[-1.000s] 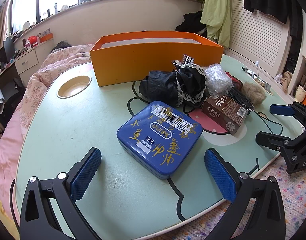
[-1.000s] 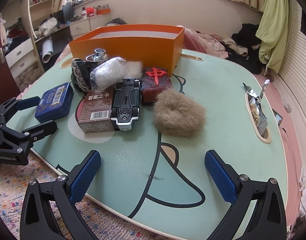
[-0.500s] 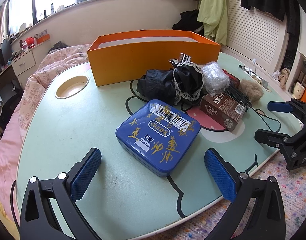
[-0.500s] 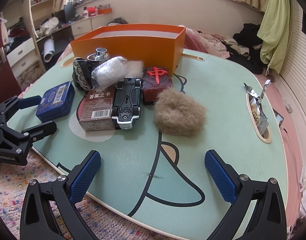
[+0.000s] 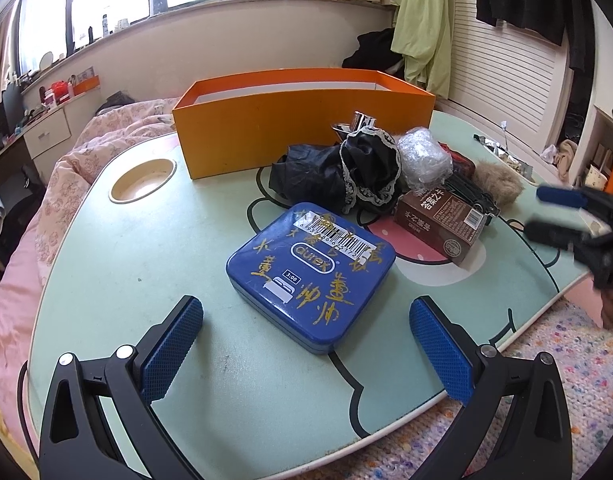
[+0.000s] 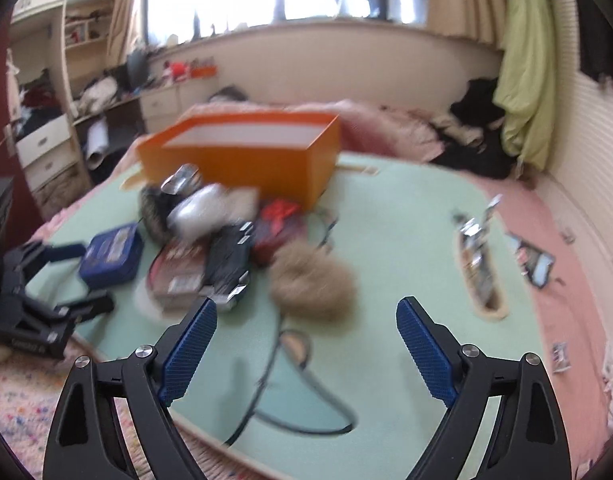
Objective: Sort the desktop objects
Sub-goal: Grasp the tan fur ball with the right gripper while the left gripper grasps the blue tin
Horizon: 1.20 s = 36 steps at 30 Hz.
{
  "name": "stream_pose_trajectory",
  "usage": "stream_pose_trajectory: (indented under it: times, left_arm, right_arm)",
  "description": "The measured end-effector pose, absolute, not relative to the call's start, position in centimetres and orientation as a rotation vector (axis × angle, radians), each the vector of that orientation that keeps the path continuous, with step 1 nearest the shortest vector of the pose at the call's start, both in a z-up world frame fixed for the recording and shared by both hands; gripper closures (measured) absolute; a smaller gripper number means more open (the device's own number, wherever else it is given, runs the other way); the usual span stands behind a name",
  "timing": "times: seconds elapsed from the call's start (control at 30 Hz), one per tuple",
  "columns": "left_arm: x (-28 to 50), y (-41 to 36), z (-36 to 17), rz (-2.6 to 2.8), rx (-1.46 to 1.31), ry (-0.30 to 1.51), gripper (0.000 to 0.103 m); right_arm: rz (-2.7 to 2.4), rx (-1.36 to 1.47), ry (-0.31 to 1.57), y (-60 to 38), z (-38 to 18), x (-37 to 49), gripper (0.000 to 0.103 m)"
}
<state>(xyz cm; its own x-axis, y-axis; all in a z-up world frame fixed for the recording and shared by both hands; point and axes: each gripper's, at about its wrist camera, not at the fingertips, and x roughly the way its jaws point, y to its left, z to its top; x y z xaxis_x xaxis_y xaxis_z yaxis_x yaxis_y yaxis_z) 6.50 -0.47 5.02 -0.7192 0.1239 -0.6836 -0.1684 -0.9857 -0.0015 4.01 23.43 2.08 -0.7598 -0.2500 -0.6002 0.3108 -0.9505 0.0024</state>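
Currently the left gripper point(image 5: 306, 344) is held low over the near edge of the mint-green table point(image 5: 146, 264), fingers spread wide and holding nothing. Directly between and just beyond its blue pads point(image 5: 172, 346) lies the blue tin point(image 5: 311, 270), flat on the table, lid up, barcode sticker toward the far side. Behind the tin sits a cluster of items touching one another — a black lace-trimmed cloth point(image 5: 346, 172), a clear plastic wad point(image 5: 424, 156), a brown card box point(image 5: 442, 218) and a tan fur ball point(image 5: 498, 182). The orange box point(image 5: 302, 136) stands open-topped at the far side of the table.

The right gripper point(image 6: 306, 350) is likewise spread apart and empty — its view is motion-blurred. It is raised above the table's near edge, with the fur ball point(image 6: 312, 282) beyond its fingers.
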Motion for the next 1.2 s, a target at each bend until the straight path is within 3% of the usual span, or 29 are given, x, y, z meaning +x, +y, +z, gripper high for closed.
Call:
stream_pose_trajectory:
  times: [0.2, 0.3, 0.33, 0.37, 0.7, 0.77, 0.8, 0.87, 0.93, 0.97, 1.07, 1.1, 1.17, 1.2]
  left_arm:
    - [6.4, -0.5, 5.0, 2.771, -1.089, 0.092, 0.0]
    - [6.4, -0.6, 5.0, 2.771, -1.087, 0.093, 0.0]
    - [6.4, -0.6, 5.0, 2.772, -1.088, 0.095, 0.0]
    - [6.4, -0.6, 5.1, 2.776, -1.085, 0.097, 0.0]
    - [5.0, -1.5, 6.8, 2.799, -0.974, 0.072, 0.002]
    - [4.1, -1.9, 6.9, 2.761, -0.968, 0.041, 0.018]
    - [3.7, -2.0, 6.9, 2.725, -0.96, 0.004, 0.036]
    - [3.5, -2.2, 7.2, 2.705, -0.946, -0.028, 0.055]
    - [3.6, -2.4, 7.4, 2.704, -0.935, -0.027, 0.085]
    - [3.8, -2.5, 7.4, 2.7, -0.932, -0.018, 0.087]
    - [4.3, -2.8, 7.3, 2.694, -0.909, -0.003, 0.087]
    - [4.4, -2.9, 7.2, 2.708, -0.896, 0.002, 0.081]
    - [4.3, -2.9, 7.1, 2.743, -0.887, 0.016, 0.059]
    - [4.3, -3.0, 7.1, 2.747, -0.893, 0.014, 0.038]
  right_arm:
    - [-2.677, 0.956, 0.106, 22.7, 2.2, 0.0, 0.019]
    - [-2.646, 1.063, 0.088, 22.2, 0.5, -1.6, 0.041]
    - [-2.636, 1.086, 0.083, 22.2, 0.1, -1.8, 0.059]
    - [-2.655, 1.062, 0.107, 22.1, 0.2, -1.4, 0.065]
    - [-2.655, 0.961, 0.011, 24.8, 0.9, 1.6, 0.066]
    - [-2.655, 0.955, 0.006, 24.8, 1.1, 1.7, 0.066]
    - [-2.654, 0.951, 0.006, 24.7, 1.3, 1.6, 0.066]
    - [-2.654, 0.945, 0.015, 24.5, 1.5, 1.7, 0.066]
    - [-2.65, 0.939, 0.023, 24.3, 1.7, 1.7, 0.066]
    - [-2.651, 0.937, 0.028, 24.2, 1.8, 1.7, 0.066]
    - [-2.643, 0.939, 0.042, 23.7, 1.7, 1.7, 0.066]
    - [-2.642, 0.938, 0.045, 23.7, 1.7, 1.7, 0.066]
    - [-2.642, 0.937, 0.052, 23.5, 1.7, 1.9, 0.066]
    - [-2.641, 0.937, 0.053, 23.5, 1.7, 1.9, 0.066]
